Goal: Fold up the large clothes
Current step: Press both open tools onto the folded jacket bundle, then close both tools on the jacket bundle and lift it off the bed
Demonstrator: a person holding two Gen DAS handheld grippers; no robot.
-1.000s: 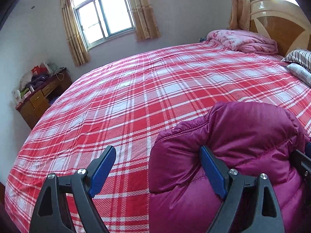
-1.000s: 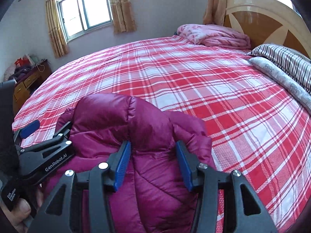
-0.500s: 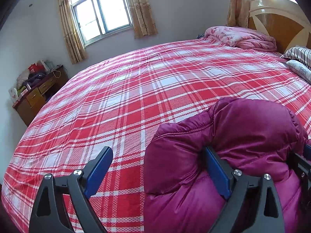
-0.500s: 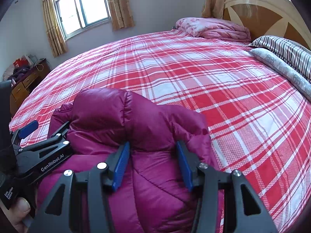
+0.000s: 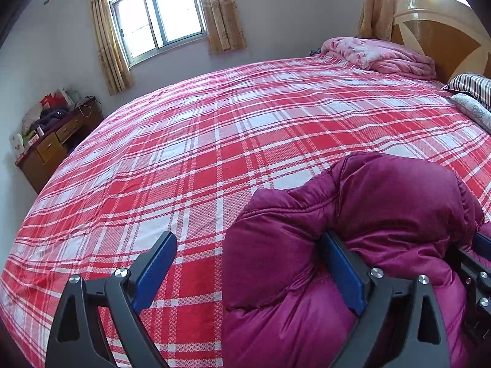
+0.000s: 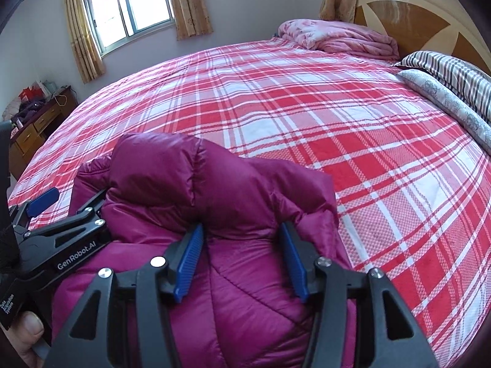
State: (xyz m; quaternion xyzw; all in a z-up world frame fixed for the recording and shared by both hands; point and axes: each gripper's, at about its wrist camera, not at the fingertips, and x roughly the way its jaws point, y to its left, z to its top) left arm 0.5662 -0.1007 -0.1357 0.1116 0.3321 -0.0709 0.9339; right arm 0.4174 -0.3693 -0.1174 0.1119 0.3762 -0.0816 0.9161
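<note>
A magenta puffer jacket (image 5: 368, 230) lies bunched on the near part of the red plaid bed (image 5: 230, 141); it also shows in the right wrist view (image 6: 199, 184). My left gripper (image 5: 248, 266) is open, its right finger pressed against the jacket's left edge and its left finger over bare sheet. My right gripper (image 6: 239, 260) is open with a bulge of jacket fabric between its blue pads. The left gripper also shows at the left of the right wrist view (image 6: 58, 214).
A folded pink quilt (image 6: 337, 35) lies at the bed's far end by the wooden headboard (image 6: 423, 15). Striped bedding (image 6: 454, 67) lies at the right. A wooden cabinet with clutter (image 5: 55, 141) stands left of the bed, under a curtained window (image 5: 159, 15).
Both grippers have shifted slightly, so the jacket's bunched top sits a little lower in view. Jaw openings look unchanged.
</note>
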